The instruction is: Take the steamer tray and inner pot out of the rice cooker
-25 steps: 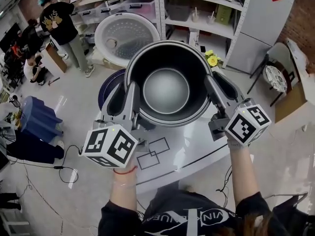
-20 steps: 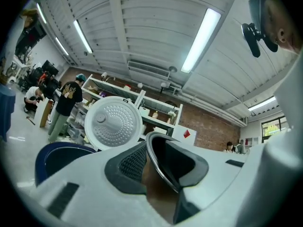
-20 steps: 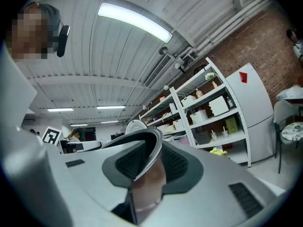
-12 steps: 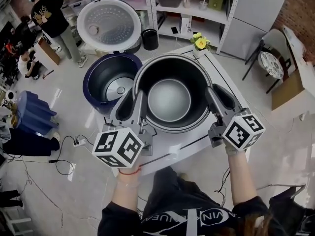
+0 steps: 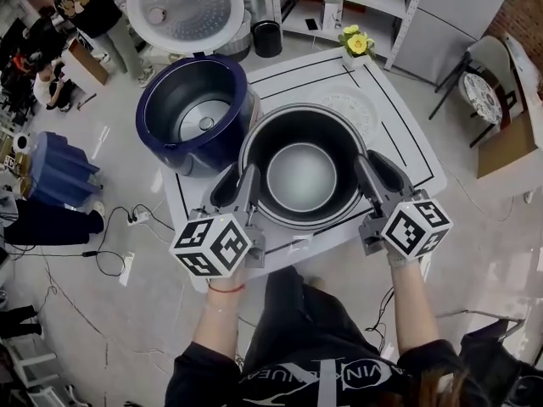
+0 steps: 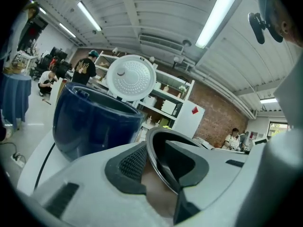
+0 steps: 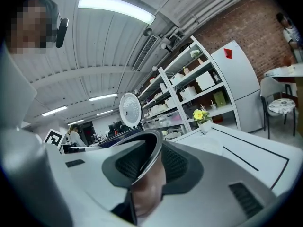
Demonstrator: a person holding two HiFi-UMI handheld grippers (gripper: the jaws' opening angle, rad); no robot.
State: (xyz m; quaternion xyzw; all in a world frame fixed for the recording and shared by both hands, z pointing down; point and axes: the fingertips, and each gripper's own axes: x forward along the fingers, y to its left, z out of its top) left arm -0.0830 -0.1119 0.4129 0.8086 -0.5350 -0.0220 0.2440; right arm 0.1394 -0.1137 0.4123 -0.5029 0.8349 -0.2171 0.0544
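**Head view: inner pot held at both sides beside the rice cooker**

White print on the person's dark shirt [image 5: 327,371] is cut off and I cannot read it. The inner pot [image 5: 301,176] is over the white worktop [image 5: 407,155], just right of the blue rice cooker [image 5: 193,113], whose lid [image 5: 185,11] stands open. A pale round tray [image 5: 349,106] lies behind the pot, and yellow flowers [image 5: 357,42] stand at the far edge. The left gripper [image 5: 239,186] pinches the pot's left rim and the right gripper [image 5: 372,176] the right rim; both pairs of fingers [image 6: 125,162] are narrow and pressed on the rim.
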